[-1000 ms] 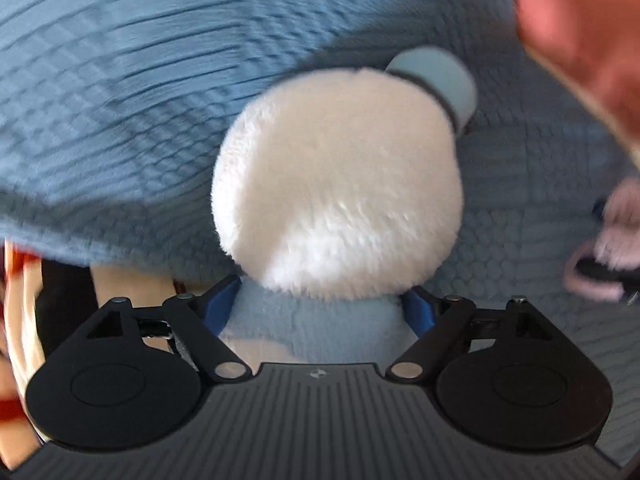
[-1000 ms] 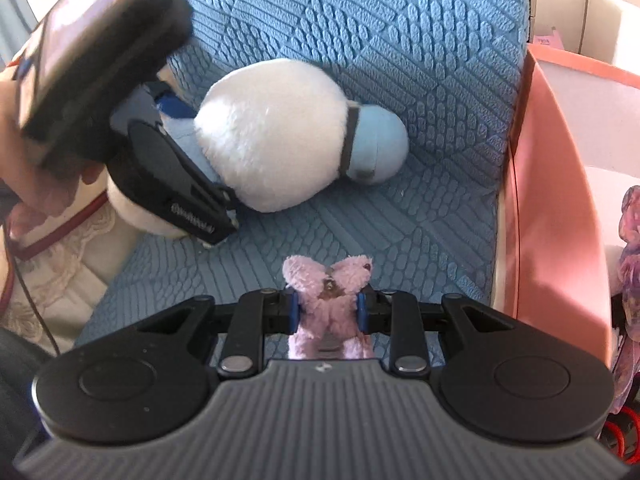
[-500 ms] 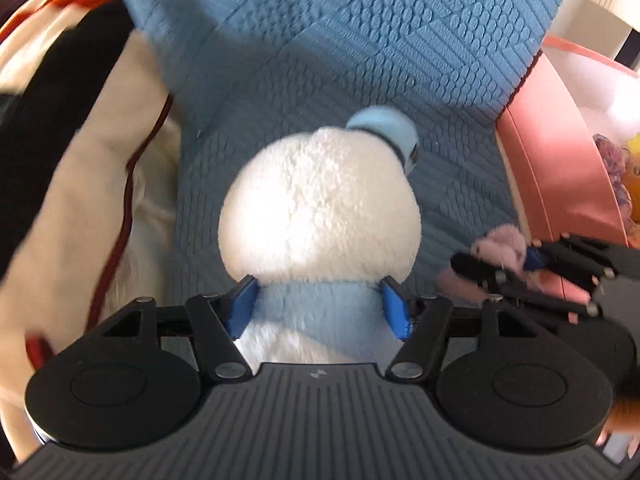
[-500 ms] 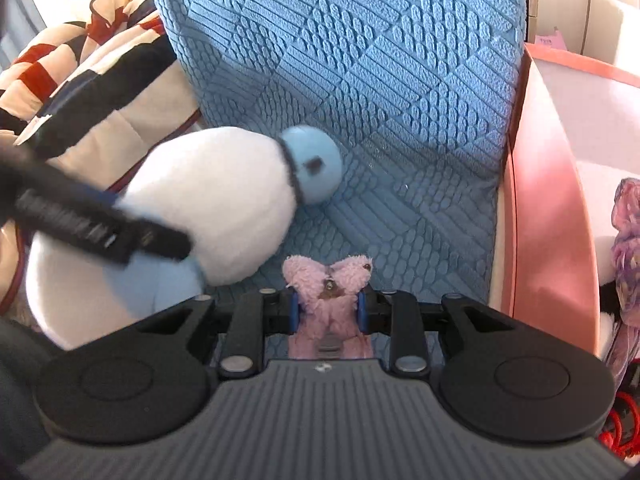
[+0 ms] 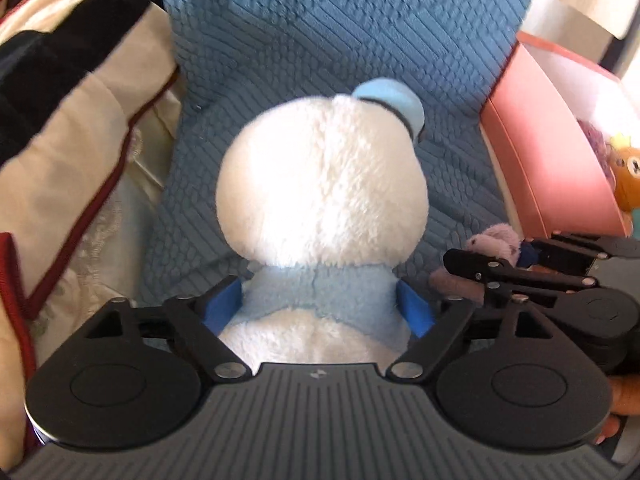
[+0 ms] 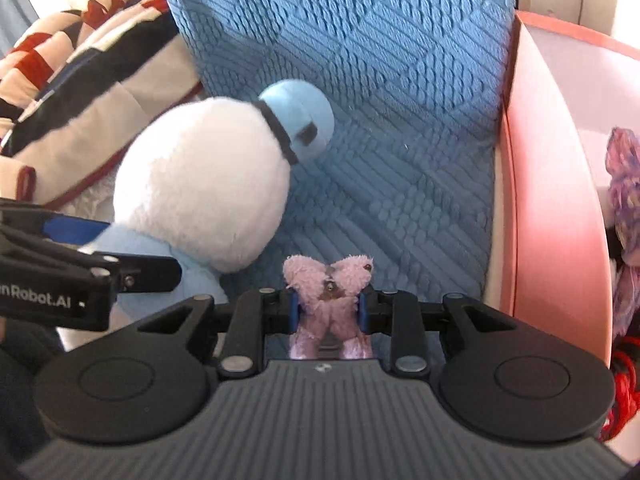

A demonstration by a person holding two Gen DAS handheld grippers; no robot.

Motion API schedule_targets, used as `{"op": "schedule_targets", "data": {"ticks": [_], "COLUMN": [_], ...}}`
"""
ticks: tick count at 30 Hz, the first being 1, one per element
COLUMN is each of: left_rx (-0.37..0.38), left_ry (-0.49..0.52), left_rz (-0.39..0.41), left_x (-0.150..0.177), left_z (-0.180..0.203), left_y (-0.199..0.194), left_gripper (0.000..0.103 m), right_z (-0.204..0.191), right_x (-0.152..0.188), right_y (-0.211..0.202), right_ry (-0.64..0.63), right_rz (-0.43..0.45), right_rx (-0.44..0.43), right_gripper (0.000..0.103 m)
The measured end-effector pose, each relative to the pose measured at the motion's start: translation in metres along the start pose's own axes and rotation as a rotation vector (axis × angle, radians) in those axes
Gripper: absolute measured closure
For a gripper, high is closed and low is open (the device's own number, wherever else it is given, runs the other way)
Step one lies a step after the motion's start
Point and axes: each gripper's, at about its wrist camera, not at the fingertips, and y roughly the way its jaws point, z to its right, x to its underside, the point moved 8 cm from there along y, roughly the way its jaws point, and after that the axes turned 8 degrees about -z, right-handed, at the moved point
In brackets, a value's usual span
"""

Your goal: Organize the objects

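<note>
My left gripper [image 5: 318, 306] is shut on a big white plush toy [image 5: 320, 188] with a light blue cap and collar, gripping its blue neck and holding it above the blue quilted sofa seat [image 5: 320, 32]. The toy also shows in the right wrist view [image 6: 200, 192], at left, with the left gripper [image 6: 80, 272] beside it. My right gripper [image 6: 326, 310] is shut on a small pink plush bear [image 6: 328, 284]. That bear [image 5: 496, 240] and the right gripper [image 5: 520, 264] appear low right in the left wrist view.
A pink bin [image 6: 560, 200] stands at the right of the sofa, with a purple plush [image 6: 624, 176] and other toys [image 5: 628, 180] inside. A striped and cream cushion [image 5: 60, 120] lies at the left [image 6: 80, 80].
The left gripper has lifted the white plush off the seat and turned it upright, swinging toward the sofa back. The right gripper kept the pink bear and hardly moved.
</note>
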Motion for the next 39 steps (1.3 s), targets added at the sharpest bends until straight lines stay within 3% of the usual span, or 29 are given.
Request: {"op": "schedule_targets", "data": {"ticks": [7,14,22,24,26,27,34,39], "left_rx": [0.096,0.11,0.158,0.164,0.166,0.166,0.168,0.18], "left_ry": [-0.03,-0.035,-0.123,-0.131,-0.139,-0.142,-0.164,-0.19], "left_rz": [0.029,0.068,0.076,0.078,0.08,0.081,0.086,0.081], "left_x": [0.008,0.012,0.007,0.007,0.006,0.006,0.003,0.001], "left_z": [-0.004,-0.008,-0.018,-0.02,-0.02,-0.02,-0.022,-0.024], "left_y": [0.01,0.015,0.017,0.017,0.017,0.016,0.017,0.019], "left_gripper": [0.006,0.003,0.003,0.003,0.003,0.003,0.003,0.003], "right_z": [0.002,0.0,-0.007,-0.01,-0.014,-0.016,-0.026,-0.029], "right_x": [0.021,0.025,0.032,0.036,0.039,0.04,0.057,0.065], "right_y": [0.001,-0.002,-0.002,-0.006,-0.01,-0.012,-0.004,0.005], "right_ry": [-0.008,-0.026,-0.059,-0.061,-0.079,-0.089,-0.151,-0.232], "right_rz": [-0.041,-0.033,-0.044,-0.048,-0.04,-0.031,-0.112,-0.138], "right_rx": [0.038,0.043,0.036,0.005,-0.01,-0.009,-0.036,0.066], "right_gripper": [0.059,0.06,0.058,0.05,0.032,0.029,0.028,0.028]}}
